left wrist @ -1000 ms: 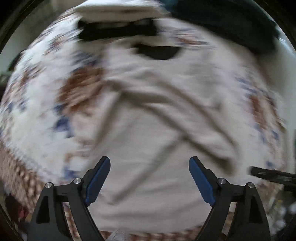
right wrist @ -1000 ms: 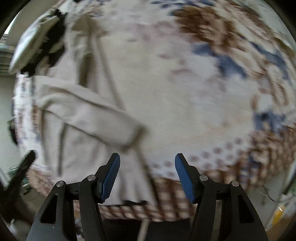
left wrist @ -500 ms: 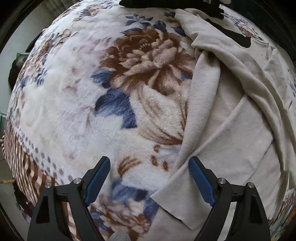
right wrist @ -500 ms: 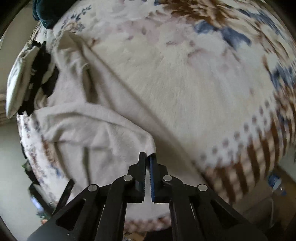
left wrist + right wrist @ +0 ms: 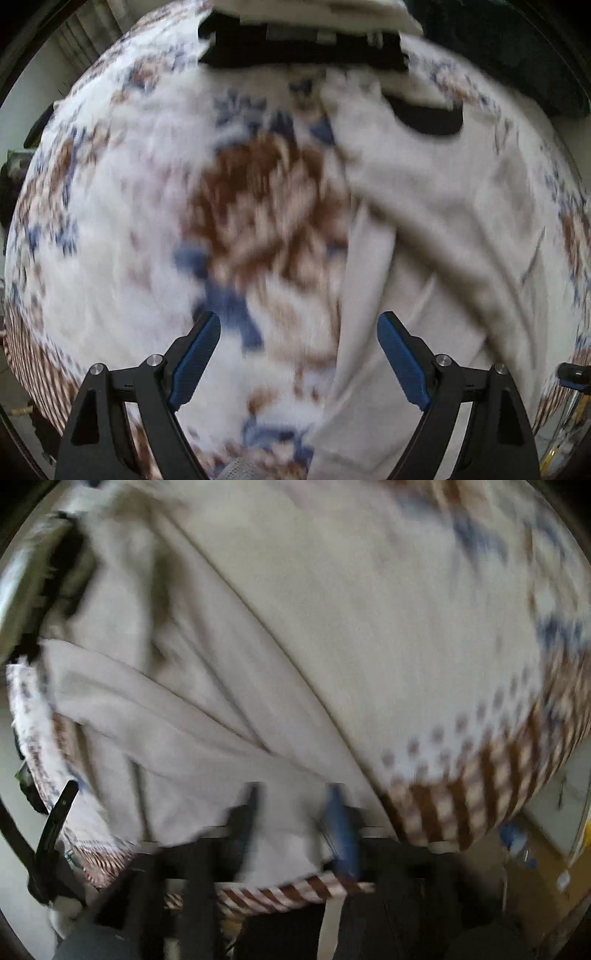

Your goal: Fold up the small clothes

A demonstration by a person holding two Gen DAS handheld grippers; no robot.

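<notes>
Beige garment (image 5: 177,716) beneath right hand-held gripper (image 5: 295,812), jaws just parted, cloth between, unpinched

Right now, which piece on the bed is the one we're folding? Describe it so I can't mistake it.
Start from the fluffy white blanket with brown and blue flowers that covers the whole surface. On its right side in the left wrist view lies a plain beige soft-knit garment, creased, running from the far edge to the near one. It is the only unpatterned cloth on the blanket; the folded white and black pile sits beyond it.

Matt beige cloth garment (image 5: 443,229) on plush floral blanket (image 5: 110,221).
</notes>
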